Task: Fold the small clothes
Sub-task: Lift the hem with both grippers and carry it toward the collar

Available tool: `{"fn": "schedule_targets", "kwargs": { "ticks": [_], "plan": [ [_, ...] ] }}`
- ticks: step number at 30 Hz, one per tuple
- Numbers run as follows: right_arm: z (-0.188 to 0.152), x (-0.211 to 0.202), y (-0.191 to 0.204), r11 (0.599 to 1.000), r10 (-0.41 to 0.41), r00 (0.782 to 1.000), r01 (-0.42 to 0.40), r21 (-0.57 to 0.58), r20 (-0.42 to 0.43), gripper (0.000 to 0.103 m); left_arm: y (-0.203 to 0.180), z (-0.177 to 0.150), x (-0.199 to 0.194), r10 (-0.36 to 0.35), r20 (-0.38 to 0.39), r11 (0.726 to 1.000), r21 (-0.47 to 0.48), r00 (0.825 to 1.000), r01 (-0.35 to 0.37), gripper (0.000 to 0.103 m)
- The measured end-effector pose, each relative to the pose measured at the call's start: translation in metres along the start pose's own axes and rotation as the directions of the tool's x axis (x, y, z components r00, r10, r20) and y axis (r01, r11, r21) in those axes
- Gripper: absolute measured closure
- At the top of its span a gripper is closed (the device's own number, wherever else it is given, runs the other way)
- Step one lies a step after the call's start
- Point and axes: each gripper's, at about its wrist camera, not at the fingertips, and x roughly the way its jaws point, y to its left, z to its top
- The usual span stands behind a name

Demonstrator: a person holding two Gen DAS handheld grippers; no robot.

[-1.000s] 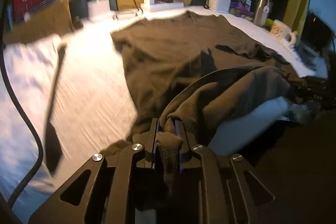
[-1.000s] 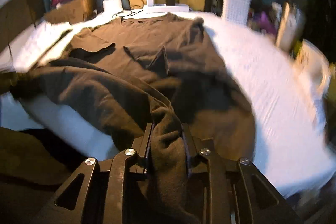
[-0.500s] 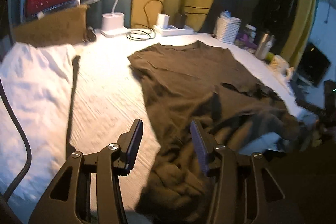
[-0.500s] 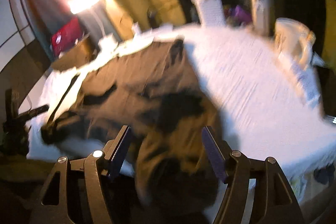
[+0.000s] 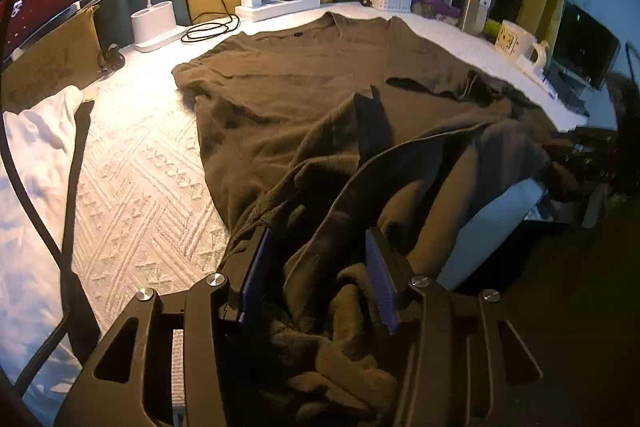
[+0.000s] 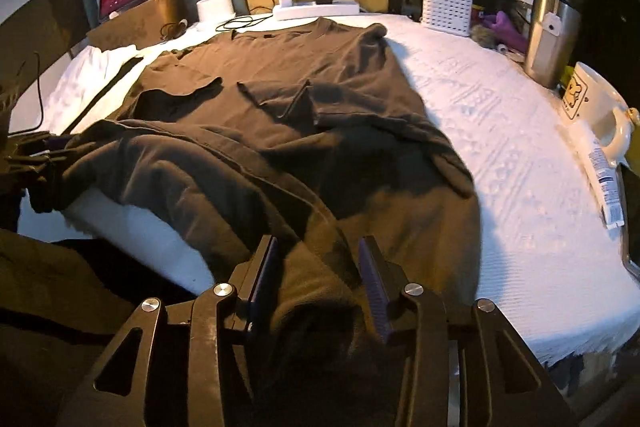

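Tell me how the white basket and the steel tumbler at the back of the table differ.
The white basket is boxy, with walls pierced by rows of small holes; the steel tumbler is round, smooth and shiny. The basket is open-topped with pale items poking out, while the tumbler wears a lid. The basket stands nearer the power strip; the tumbler stands nearer the mug. Both stand upright along the table's far edge, clear of the brown shirt.

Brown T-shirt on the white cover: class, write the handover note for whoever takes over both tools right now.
Left tool: jaws have just been opening, hem fabric loose between them, not clamped.
Right tool: jaws have just been closing around bunched hem, not yet pinching.
Brown T-shirt: collar end spread flat on the white cover, near hem rumpled at the edge.
Done: no fold.
Left: grip hem, fold.
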Motion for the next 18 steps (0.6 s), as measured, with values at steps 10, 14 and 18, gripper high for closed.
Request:
{"fn": "schedule_targets", "kwargs": {
  "ticks": [10, 14, 18],
  "plan": [
    [0.017, -0.008, -0.032, 0.998, -0.011, 0.999, 0.008, 0.064, 0.047, 0.060, 0.002, -0.003, 0.000, -0.003, 0.021, 1.000, -0.020, 1.000, 0.004, 0.056],
    [0.012, 0.008, -0.018, 1.000, 0.012, 1.000, -0.012, 0.016, 0.000, 0.060, 0.004, -0.003, -0.001, -0.009, 0.027, 0.999, -0.034, 1.000, 0.010, 0.056],
    [0.008, 0.013, -0.002, 0.999, 0.035, 0.999, -0.036, -0.021, -0.014, 0.065, 0.009, -0.003, -0.005, -0.013, 0.037, 0.998, -0.061, 0.999, 0.015, 0.056]
  ]
}}
